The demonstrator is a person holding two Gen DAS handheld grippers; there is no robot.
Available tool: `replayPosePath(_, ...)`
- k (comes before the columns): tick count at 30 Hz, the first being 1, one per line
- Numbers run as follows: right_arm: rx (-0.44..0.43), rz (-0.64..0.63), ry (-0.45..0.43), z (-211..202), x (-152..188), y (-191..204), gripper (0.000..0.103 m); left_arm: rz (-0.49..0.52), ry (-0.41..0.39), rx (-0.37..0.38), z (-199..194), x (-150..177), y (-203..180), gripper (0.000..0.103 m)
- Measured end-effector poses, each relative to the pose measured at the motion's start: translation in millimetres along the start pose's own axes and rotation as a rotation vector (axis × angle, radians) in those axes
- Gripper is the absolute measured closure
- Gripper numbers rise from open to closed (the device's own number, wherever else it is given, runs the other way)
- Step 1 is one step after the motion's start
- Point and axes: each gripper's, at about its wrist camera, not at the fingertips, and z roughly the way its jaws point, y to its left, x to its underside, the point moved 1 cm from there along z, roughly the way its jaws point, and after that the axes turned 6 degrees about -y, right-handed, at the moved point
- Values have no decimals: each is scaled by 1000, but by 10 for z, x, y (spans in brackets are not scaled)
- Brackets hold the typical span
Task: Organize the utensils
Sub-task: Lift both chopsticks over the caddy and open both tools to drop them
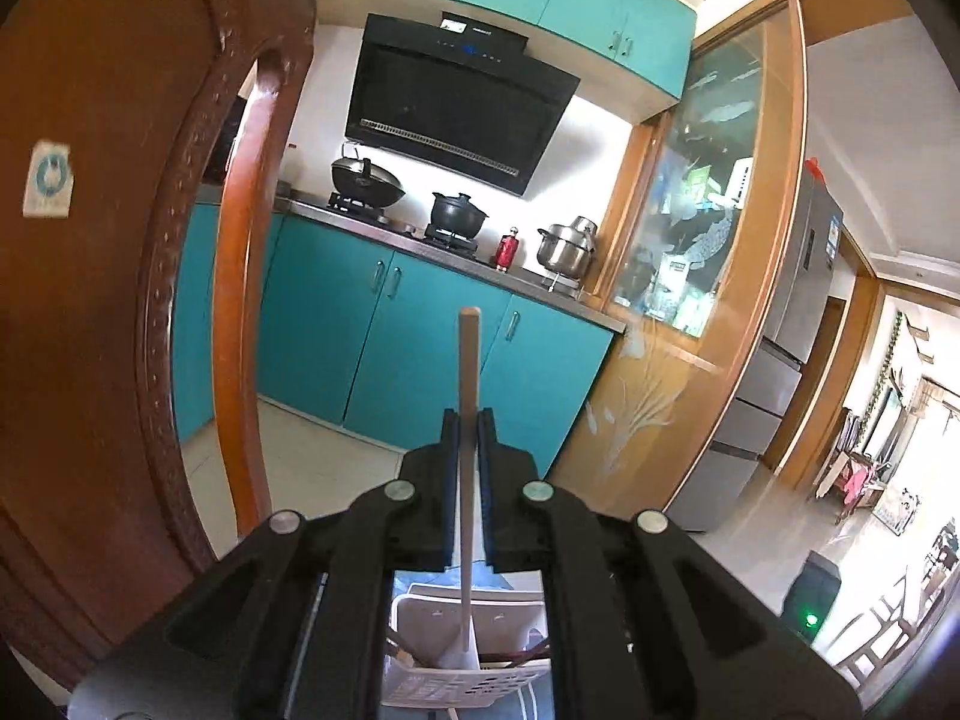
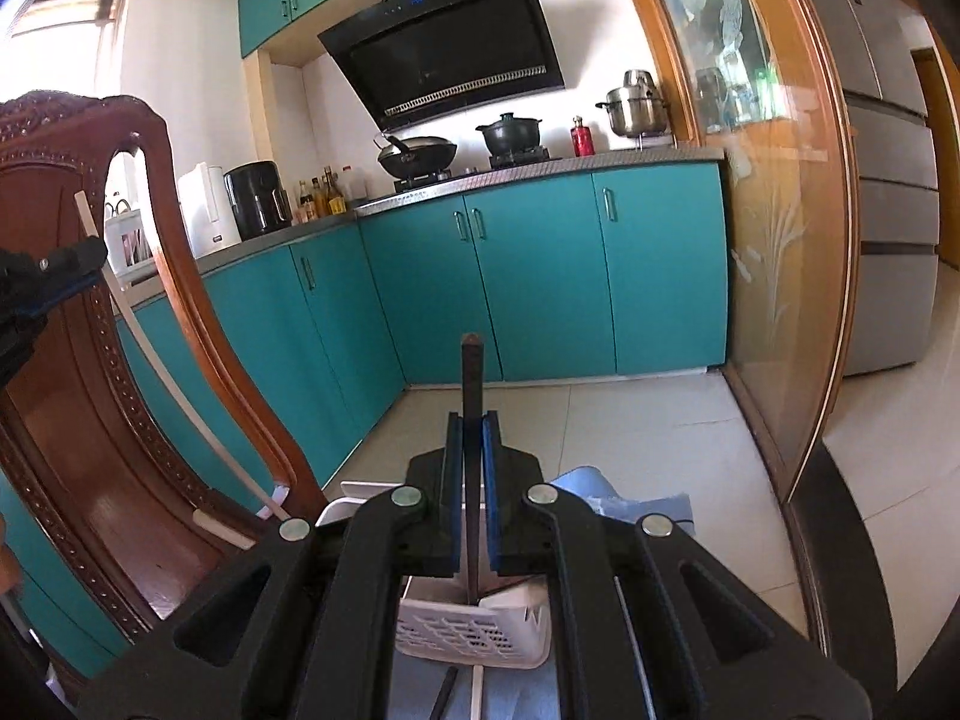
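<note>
The left tool point(image 1: 467, 420) is pinching a pale stick point(image 1: 468, 360), its pads pressed against the shaft on both sides. The stick stands nearly upright through the jaws: the upper end rises clear above the fingertips, and the lower end drops behind them into a white basket point(image 1: 420, 618) directly below the tool. In the right wrist view the same tool point(image 2: 90, 255) shows at the far left, with the pale stick point(image 2: 180, 396) running from above it down and to the right toward the basket.

The right tool point(image 2: 472, 420) is clamped on a dark stick point(image 2: 472, 372), also close to upright. Its top pokes out above the fingertips, and its lower part passes down between the pads to the slotted white basket point(image 2: 456, 630) just beneath. Whether the tip touches the basket floor cannot be told. Another dark stick point(image 2: 445, 690) lies below the basket, nearer the camera, on a blue cloth point(image 2: 624, 507) that spreads to the right of the tool.

A carved wooden chair point(image 2: 90, 360) stands to the left of both tools. Well beyond the fingertips are teal cabinets point(image 2: 540, 276).
</note>
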Motion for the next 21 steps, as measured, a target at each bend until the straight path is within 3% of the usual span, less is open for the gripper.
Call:
replayPosePath(7, -4, -11, -15, -54, 19, 28, 95, 63, 69, -50, 277, 264, -69, 96)
replayPosePath(11, -6, 29, -45, -168, -46, -79, 85, 90, 94, -52, 327, 365, -121, 96)
replayPosePath(15, -18, 59, -78, -346, -123, -174, 85, 87, 119, -62, 369, 470, -99, 96)
replayPosePath(21, -38, 99, -149, -777, -86, -350, 73, 60, 138, -65, 345, 565, -29, 96)
